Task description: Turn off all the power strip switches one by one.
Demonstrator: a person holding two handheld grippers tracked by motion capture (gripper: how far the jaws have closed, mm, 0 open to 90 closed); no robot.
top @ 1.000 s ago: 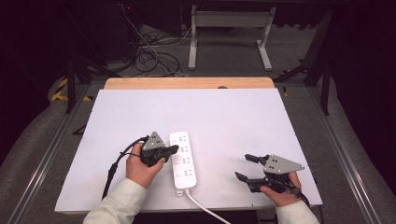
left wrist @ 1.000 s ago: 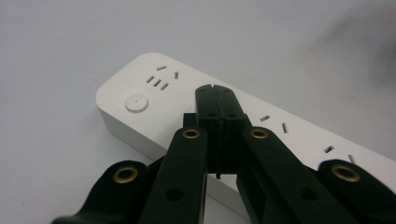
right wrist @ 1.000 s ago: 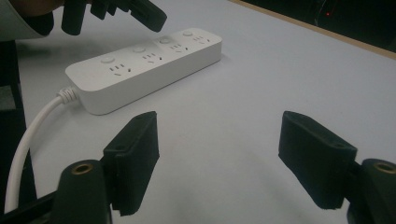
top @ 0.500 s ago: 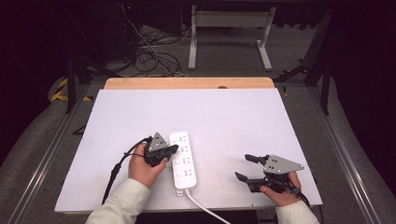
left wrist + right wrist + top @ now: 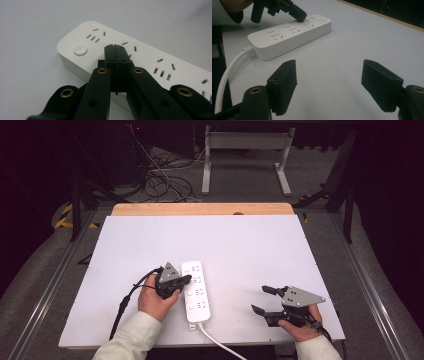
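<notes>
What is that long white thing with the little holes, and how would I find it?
On the big white table, look near the front edge, left of the middle. The power strip lies there: a long white bar with rows of socket slots, round buttons, and a white cord trailing off.

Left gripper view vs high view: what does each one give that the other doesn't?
Left gripper view: the left gripper's fingers pressed together, tips over the power strip beside a round button.

High view: the right gripper with fingers spread, off to the strip's right; the strip's white cord running off the table's near edge; floor cables beyond.

Both: the strip on the white table, with the left gripper at it.
</notes>
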